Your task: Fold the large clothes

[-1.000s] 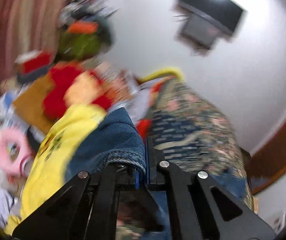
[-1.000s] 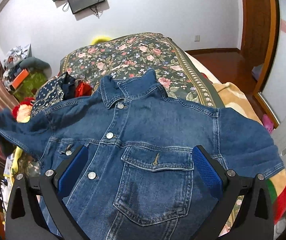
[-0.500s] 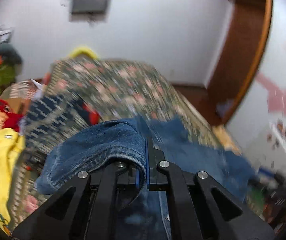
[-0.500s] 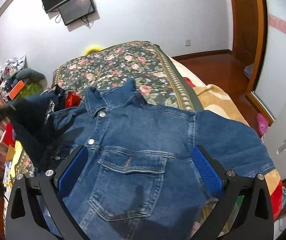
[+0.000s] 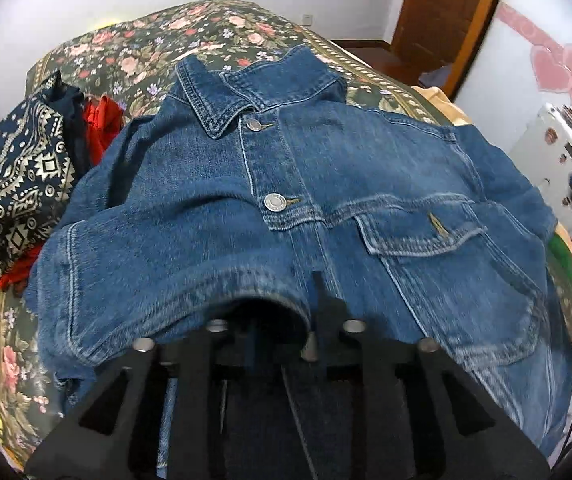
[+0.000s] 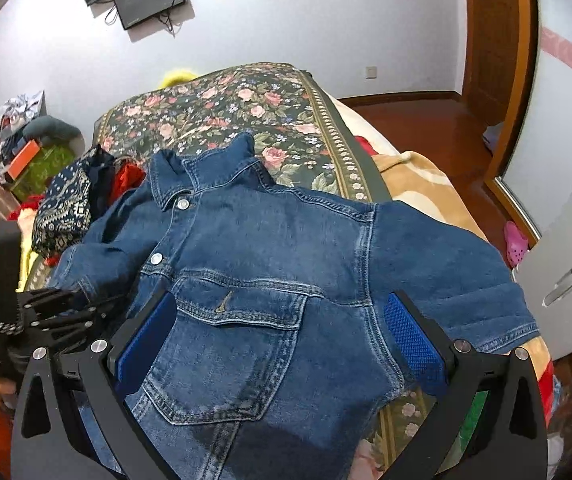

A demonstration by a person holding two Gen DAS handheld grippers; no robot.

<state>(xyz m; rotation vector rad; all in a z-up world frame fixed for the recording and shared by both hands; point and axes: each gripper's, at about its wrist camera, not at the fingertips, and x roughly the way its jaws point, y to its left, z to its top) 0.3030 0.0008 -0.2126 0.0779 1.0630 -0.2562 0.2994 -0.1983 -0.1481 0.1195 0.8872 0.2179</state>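
Denim jacket [image 6: 269,280] lies front-up on the bed [image 6: 245,104], buttoned. Left tongs [image 5: 281,332] opening, sleeve cuff [image 5: 189,284] still between them, laid across the chest. Let it drop flat before backing out. Right tongs [image 6: 281,340] released wide, hovering over the pocket [image 6: 225,344]. Bed edge near right sleeve; clothes pile [image 5: 25,184] crowds left.

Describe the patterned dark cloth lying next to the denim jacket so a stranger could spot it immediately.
Start at the bed with the floral bedspread. The denim jacket lies spread across it; look just beyond the jacket's collar side, toward the curtain. There lies the bunched navy cloth, printed with pale geometric diamonds and dots, unlike the plain red garment touching it.
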